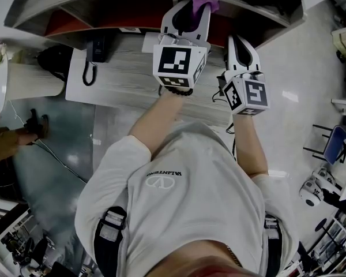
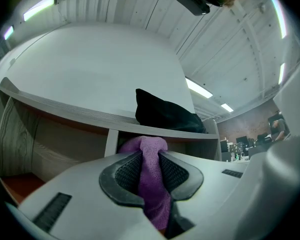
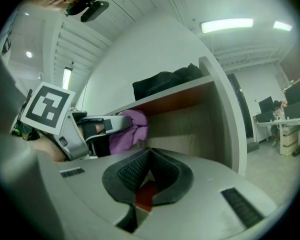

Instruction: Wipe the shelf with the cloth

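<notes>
Head view, from the left: a dark corded telephone lies on a flat white desk panel with a matte finish. Above it runs the shelf: thin white top board with a layered edge, grey wood-grain inner walls and a red-brown floor in the compartments. The left gripper, a smooth pale-grey plastic shell with black ribbed rubber pads, is pinching the cloth. The cloth is purple, a soft fine-looped weave; it is squeezed into a narrow band between the pads and bunches past the jaw tips at the open front of a shelf compartment, just under the top board. Whether the bunch touches the shelf cannot be told. On the top board, right of the cloth, sits a black bag, soft and slumped, dull fabric. The right gripper, of the same make, is held just beside the left one and lower, in front of the next stretch of shelf; its pads are pressed together at the tips with nothing between them, and red shelf floor shows through the slit below. Room: pale glossy floor, white ribbed ceiling with strip lights, and a blue chair at the far right.
</notes>
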Motion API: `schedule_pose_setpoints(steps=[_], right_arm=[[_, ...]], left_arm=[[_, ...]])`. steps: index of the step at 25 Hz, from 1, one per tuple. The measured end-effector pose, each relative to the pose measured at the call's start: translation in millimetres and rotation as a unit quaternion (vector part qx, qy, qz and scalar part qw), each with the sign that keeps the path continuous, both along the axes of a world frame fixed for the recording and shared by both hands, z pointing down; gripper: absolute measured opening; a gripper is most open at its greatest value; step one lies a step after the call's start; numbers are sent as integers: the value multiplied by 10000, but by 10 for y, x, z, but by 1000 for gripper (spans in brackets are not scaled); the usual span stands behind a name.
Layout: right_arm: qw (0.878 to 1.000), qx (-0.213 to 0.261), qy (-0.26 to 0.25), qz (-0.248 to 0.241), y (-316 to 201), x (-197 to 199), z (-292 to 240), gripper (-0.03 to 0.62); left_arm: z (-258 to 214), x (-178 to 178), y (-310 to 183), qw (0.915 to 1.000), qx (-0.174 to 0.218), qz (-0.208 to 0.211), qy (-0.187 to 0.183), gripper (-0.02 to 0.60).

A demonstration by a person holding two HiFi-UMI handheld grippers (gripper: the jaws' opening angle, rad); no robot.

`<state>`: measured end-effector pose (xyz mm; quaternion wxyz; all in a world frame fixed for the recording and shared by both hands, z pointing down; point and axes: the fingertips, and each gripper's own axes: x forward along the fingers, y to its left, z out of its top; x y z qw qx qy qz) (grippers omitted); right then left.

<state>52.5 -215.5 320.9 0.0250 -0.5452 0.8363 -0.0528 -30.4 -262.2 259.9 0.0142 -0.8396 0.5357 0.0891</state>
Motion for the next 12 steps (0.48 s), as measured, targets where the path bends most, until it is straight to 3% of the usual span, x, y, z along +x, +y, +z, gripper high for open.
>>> schedule_pose_setpoints(steps=[12], right_arm=[[10000, -48, 32, 0, 20, 3, 21, 1]], left_arm=[[109, -84, -6, 9997, -121, -202, 90, 78]])
